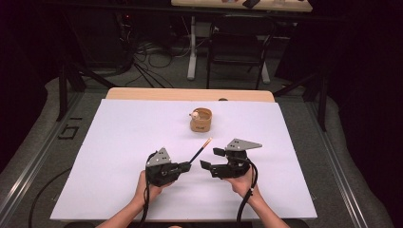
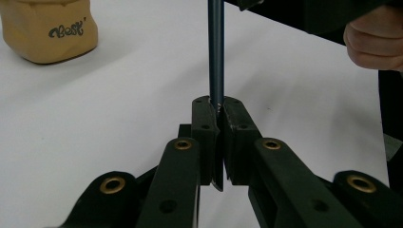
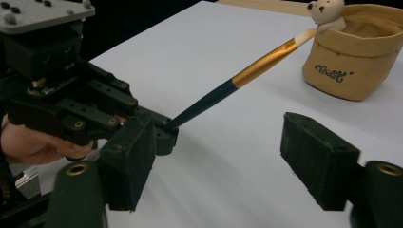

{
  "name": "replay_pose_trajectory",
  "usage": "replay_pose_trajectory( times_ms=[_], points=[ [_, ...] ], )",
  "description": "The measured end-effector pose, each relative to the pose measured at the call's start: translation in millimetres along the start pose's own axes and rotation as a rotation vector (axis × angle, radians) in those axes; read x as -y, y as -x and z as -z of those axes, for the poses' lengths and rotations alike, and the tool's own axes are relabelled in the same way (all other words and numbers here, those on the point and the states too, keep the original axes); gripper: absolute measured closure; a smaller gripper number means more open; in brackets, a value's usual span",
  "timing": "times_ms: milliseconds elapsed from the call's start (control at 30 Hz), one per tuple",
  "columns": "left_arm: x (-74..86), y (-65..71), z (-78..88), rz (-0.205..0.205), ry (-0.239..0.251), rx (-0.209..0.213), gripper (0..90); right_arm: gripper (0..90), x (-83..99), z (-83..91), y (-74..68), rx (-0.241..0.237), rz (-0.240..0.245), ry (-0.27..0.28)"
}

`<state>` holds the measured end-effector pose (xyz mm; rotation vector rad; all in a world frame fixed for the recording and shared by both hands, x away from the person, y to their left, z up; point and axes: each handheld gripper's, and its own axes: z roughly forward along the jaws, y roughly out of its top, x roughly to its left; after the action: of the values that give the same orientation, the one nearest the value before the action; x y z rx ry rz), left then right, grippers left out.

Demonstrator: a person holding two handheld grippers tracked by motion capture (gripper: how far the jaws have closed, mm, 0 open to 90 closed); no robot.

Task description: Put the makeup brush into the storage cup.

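Dark curtains, a black chair (image 1: pixel 240 40) and loose cables on the floor lie behind the table (image 1: pixel 119 142), which carries a white sheet in the high view. Near the middle of that sheet stands a small tan fabric pot (image 1: pixel 201 120) with a little bear figure (image 1: pixel 194 114) at its rim. Nearer the person, the left gripper (image 1: pixel 188 166) is held low over the sheet and grips the dark end of a paintbrush (image 1: pixel 201 150), whose pale tip slants up toward the pot but stops short of it. The right gripper (image 1: pixel 212 159) sits just beside the brush on its right, its jaws apart with nothing between them.

From the left gripper view, the two jaws are pressed together on the dark blue handle of the paintbrush (image 2: pixel 216 52), which runs straight up out of the frame. The tan pot (image 2: pixel 50 29) stands at the upper left, and a hand (image 2: pixel 373 40) shows at the upper right.

From the right gripper view, its own jaws stand well apart over bare white sheet, holding nothing. Beyond them, the left gripper (image 3: pixel 164 130) clamps the brush (image 3: pixel 237 80), whose gold band and white tip point toward the pot (image 3: pixel 354 61) and the bear figure (image 3: pixel 328 14).
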<state>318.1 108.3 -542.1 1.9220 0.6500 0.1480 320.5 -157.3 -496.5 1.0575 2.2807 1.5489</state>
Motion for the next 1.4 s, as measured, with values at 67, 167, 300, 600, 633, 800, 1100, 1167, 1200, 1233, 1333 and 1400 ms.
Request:
replay_pose_trajectory(
  times_ms=[67,167,300,600,633,800,1100,1167,1200,1233,1333,1400],
  points=[
    [-0.1,1.0,-0.8,-0.003,-0.001,-0.005,84.9,32.9,-1.3,-2.9,1.8,-0.004,-0.013,0.003],
    [-0.2,1.6,-1.4,-0.004,0.008,-0.009,84.9,39.0,-2.3,-5.9,3.1,0.006,-0.021,-0.003],
    [0.2,3.0,-4.4,-0.009,0.000,-0.008,84.9,44.0,-3.7,-8.1,3.8,0.006,-0.039,0.002],
    [1.2,7.3,-9.5,-0.011,-0.001,-0.034,84.9,53.5,-6.6,-15.6,9.7,-0.004,-0.095,0.023],
    [1.3,7.7,-10.1,-0.009,-0.003,-0.038,84.9,55.1,-6.8,-16.5,10.6,-0.004,-0.104,0.024],
    [1.8,8.8,-12.4,-0.007,-0.008,-0.047,84.9,62.3,-7.7,-19.7,12.6,-0.002,-0.133,0.035],
    [2.7,10.2,-16.5,-0.004,-0.027,-0.047,84.8,69.8,-7.8,-23.8,13.9,-0.008,-0.153,0.047],
    [3.0,10.6,-17.5,-0.003,-0.031,-0.048,84.7,71.7,-7.6,-23.9,13.8,-0.020,-0.160,0.049],
    [3.0,10.6,-17.7,-0.008,-0.035,-0.052,84.6,73.0,-7.4,-23.8,14.3,-0.031,-0.160,0.049],
    [3.3,11.2,-18.4,-0.008,-0.036,-0.055,84.6,73.8,-7.2,-24.1,14.1,-0.036,-0.166,0.053],
    [3.4,13.5,-19.9,-0.018,-0.048,-0.068,84.3,77.8,-7.6,-23.6,12.7,-0.072,-0.166,0.059],
    [3.1,15.4,-20.8,-0.025,-0.049,-0.070,84.1,80.3,-8.7,-23.0,10.1,-0.088,-0.147,0.065]
  ],
)
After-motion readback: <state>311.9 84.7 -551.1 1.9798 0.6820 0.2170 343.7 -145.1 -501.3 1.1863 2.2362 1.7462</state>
